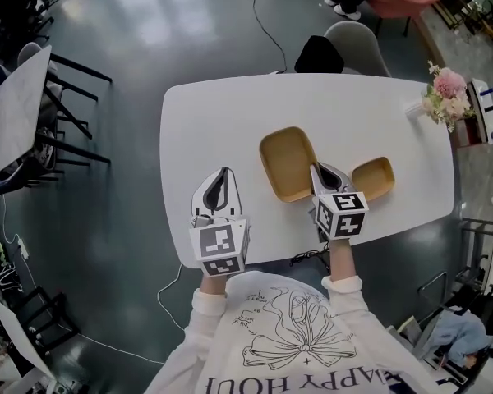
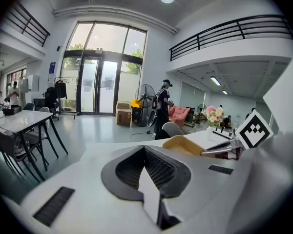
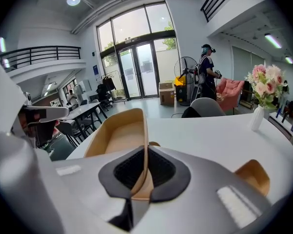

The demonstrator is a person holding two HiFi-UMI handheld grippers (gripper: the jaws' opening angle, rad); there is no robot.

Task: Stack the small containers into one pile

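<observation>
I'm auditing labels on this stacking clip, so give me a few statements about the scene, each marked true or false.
1. The right gripper is clamped on the rim of the larger tan rounded-square plastic container. True.
2. The smaller tan plastic container is nested inside the larger one. False: it lies beside it on the white table, not stacked.
3. The left gripper holds a container. False: its jaws are together with nothing between them.
4. A bunch of pink flowers stands at the table's right end in the head view. True.
</observation>
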